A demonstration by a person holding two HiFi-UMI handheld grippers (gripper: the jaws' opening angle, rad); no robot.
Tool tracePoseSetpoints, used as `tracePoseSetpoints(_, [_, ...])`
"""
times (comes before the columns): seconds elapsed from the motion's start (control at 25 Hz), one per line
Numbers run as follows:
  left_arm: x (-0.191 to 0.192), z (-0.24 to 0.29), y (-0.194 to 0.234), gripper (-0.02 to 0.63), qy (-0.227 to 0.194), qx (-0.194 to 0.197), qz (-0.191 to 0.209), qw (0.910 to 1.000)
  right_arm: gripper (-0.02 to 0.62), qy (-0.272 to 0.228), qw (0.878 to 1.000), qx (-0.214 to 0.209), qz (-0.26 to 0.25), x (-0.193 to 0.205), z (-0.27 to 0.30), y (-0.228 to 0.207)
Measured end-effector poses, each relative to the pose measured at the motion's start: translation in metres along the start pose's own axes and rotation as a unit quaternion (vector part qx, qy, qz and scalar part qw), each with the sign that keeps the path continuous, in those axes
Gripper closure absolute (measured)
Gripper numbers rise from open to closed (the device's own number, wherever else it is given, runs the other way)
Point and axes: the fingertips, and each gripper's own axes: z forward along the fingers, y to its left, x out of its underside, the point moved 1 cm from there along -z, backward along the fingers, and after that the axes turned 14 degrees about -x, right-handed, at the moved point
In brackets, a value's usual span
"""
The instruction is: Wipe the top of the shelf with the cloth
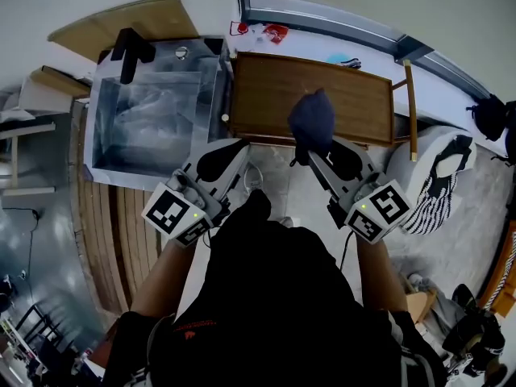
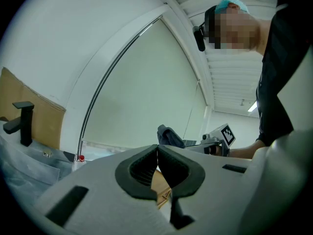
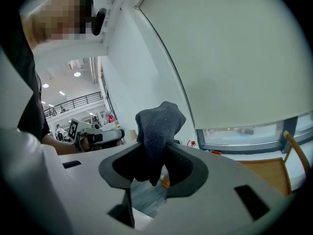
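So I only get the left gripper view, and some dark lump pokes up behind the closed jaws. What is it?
Observer: That is the cloth. The right gripper view shows it bunched up and clamped between the jaws of the right gripper.
Operator: Is it on the shelf?
Observer: In the head view it sits over the near part of the wooden shelf, but I cannot tell whether it touches the wood.
Operator: And where is my gripper?
Observer: The head view puts the left gripper by the shelf's near left corner, apart from the cloth.
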Motion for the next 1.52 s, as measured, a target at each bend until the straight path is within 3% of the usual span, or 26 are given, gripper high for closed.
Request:
tracePoseSetpoints(0.44, [-0.004,0.019,0.053,0.586,0.025,0.01,0.004,0.9996,0.454,0.014,1.0,0.022,-0.003,-0.013,0.058,-0.032])
tracePoseSetpoints(0.76, [-0.005,0.03,0.068,0.586,0.029,0.015,0.012,0.9994,0.454,0.023,0.999,0.023,-0.001,-0.012,0.08,-0.046])
tracePoseSetpoints(1.2, [0.005,0.047,0.089,0.586,0.031,-0.008,0.003,0.9995,0.454,0.043,0.999,0.006,-0.008,-0.006,0.109,-0.076])
tracePoseSetpoints(1.52, [0.021,0.071,0.095,0.586,0.042,-0.048,-0.008,0.9979,0.454,0.061,0.998,-0.027,-0.005,0.003,0.122,-0.107])
